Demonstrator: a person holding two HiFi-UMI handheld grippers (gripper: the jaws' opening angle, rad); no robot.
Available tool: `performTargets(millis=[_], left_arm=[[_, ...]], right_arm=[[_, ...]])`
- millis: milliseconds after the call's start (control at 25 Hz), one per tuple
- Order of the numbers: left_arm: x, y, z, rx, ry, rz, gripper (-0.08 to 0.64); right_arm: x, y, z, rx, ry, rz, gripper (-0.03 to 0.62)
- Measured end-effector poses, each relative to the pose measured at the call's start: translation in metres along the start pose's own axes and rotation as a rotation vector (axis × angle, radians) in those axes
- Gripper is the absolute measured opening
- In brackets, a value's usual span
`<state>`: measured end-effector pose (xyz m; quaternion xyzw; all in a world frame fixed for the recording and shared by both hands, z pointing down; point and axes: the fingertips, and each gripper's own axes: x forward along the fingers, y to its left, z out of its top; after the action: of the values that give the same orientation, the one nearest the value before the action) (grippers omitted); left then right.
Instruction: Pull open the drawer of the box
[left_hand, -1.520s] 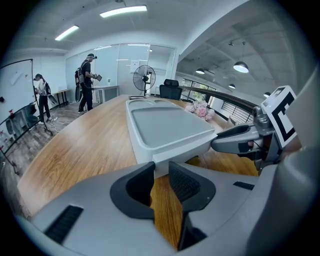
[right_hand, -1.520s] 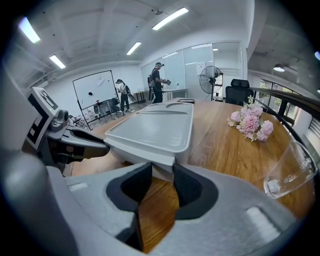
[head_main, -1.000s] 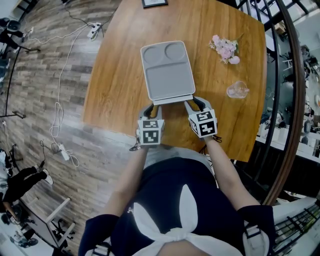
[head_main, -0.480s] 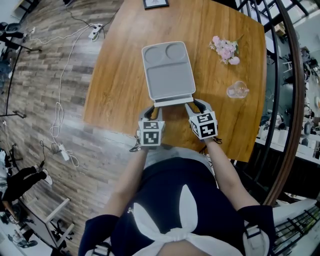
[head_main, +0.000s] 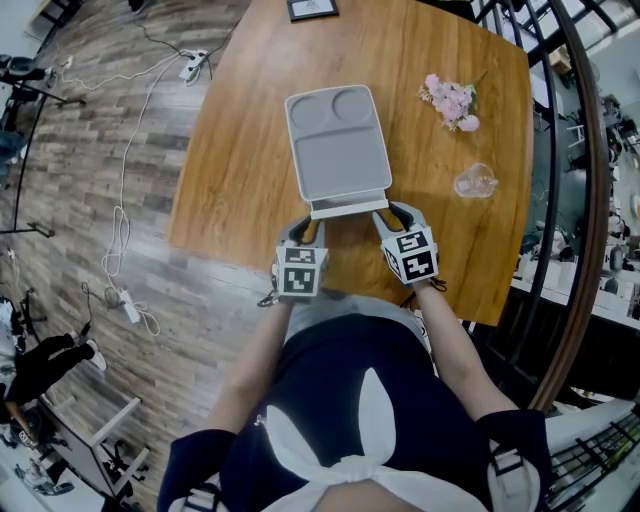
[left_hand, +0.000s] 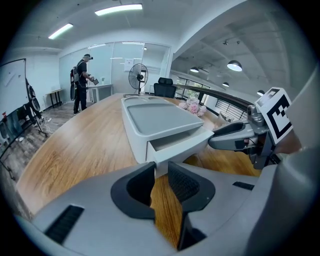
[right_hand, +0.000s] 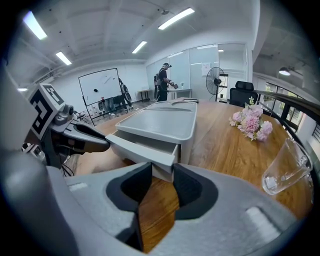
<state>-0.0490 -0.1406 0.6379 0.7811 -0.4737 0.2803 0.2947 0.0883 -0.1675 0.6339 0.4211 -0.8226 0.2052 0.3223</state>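
Observation:
A pale grey box (head_main: 338, 145) with a moulded lid lies on the wooden table (head_main: 230, 150). Its drawer (head_main: 348, 208) stands a little way out of the near end. My left gripper (head_main: 306, 228) has the drawer front's left corner (left_hand: 162, 161) between its pads, and its jaws are closing on it. My right gripper (head_main: 391, 214) is shut on the front's right corner (right_hand: 162, 170). In the left gripper view the right gripper's finger (left_hand: 232, 139) lies against the far end of the drawer front (left_hand: 185, 145). In the right gripper view the left gripper's finger (right_hand: 85, 142) shows likewise.
A bunch of pink flowers (head_main: 450, 98) and a clear glass (head_main: 474, 181) sit right of the box. A dark picture frame (head_main: 310, 8) is at the far edge. The table's near edge (head_main: 240, 262) runs under my grippers. A black railing (head_main: 590, 200) curves along the right.
Both grippers have drawn back a little toward the person, and the drawer has slid slightly further out of the box.

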Motion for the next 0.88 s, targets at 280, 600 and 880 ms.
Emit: performTargets(millis=[280, 600, 880], left_arm=[[-0.018, 0.008, -0.011, 0.101, 0.077, -0.026, 0.173], [-0.033, 0.008, 0.013, 0.295, 0.051, -0.038, 0.199], [-0.031, -0.019, 0.033, 0.435, 0.050, -0.111, 0.204]], right_arm=[[-0.015, 0.001, 0.003, -0.114, 0.022, -0.013, 0.151], [-0.040, 0.003, 0.040, -0.322, -0.072, 0.023, 0.190], [-0.039, 0.029, 0.047, -0.576, -0.038, 0.112, 0.190]])
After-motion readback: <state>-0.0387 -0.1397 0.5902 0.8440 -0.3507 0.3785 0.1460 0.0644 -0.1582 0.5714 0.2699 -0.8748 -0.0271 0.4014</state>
